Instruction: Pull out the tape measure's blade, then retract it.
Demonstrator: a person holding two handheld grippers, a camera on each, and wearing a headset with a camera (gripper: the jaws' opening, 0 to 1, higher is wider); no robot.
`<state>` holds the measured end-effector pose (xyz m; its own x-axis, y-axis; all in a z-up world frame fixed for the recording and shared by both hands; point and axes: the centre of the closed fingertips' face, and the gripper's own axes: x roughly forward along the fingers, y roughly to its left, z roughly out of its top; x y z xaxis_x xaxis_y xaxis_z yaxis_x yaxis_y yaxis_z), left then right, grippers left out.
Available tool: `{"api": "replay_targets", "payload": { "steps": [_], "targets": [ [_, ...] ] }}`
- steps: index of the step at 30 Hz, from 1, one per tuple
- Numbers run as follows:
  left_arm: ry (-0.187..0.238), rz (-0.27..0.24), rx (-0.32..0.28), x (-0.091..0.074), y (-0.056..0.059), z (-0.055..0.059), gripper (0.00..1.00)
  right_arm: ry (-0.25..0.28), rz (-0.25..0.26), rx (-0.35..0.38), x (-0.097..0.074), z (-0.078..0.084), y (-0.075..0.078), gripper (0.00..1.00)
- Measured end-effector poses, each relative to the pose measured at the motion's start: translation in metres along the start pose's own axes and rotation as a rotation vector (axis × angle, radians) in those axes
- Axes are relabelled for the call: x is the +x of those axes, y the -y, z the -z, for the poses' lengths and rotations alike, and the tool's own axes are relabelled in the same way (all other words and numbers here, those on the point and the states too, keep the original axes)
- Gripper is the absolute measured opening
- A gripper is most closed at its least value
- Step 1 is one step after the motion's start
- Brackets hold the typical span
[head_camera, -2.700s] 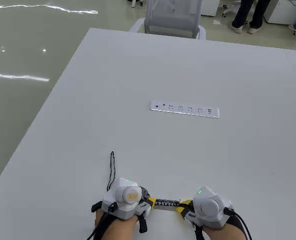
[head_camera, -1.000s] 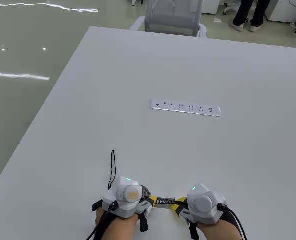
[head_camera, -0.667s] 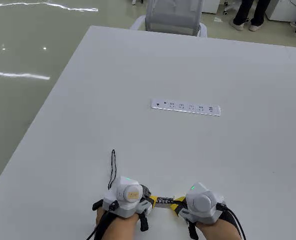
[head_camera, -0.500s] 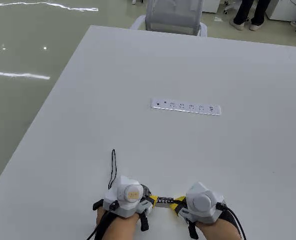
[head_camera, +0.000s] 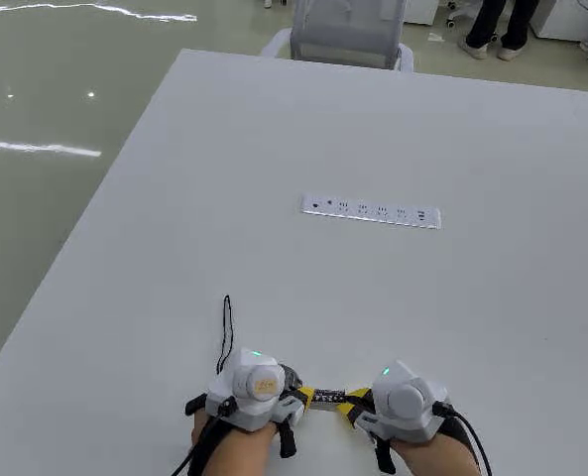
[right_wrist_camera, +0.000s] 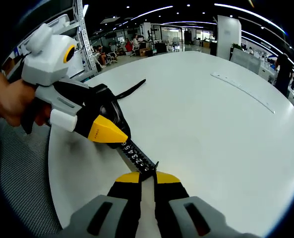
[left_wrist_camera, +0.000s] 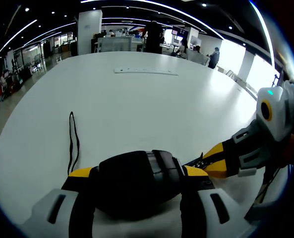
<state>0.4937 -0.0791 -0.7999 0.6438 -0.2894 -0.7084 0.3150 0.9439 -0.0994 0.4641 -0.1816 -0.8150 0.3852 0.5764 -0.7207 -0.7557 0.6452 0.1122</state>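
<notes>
Right gripper view showed the right gripper [right_wrist_camera: 142, 177] fingers pinching the black numbered blade [right_wrist_camera: 136, 156] and the left gripper [left_wrist_camera: 137, 171] fingers clamping the black rounded case [left_wrist_camera: 134, 187]; probably retraction, needing slow inward feeding.

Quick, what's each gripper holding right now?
Left gripper: closed on the tape measure.
Right gripper: closed on the blade by its tip.

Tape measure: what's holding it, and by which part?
Both: left gripper clamps the case across its body; right gripper pinches the blade at its tip.
</notes>
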Motion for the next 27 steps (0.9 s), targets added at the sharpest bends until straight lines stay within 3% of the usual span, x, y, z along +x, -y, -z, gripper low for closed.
{"api": "replay_targets", "payload": {
  "steps": [27],
  "targets": [
    [-0.002, 0.0, -0.002, -0.0005, 0.0, -0.0002, 0.68, -0.009, 0.005, -0.003, 0.0044, -0.005, -0.0067, 0.07]
  ]
}}
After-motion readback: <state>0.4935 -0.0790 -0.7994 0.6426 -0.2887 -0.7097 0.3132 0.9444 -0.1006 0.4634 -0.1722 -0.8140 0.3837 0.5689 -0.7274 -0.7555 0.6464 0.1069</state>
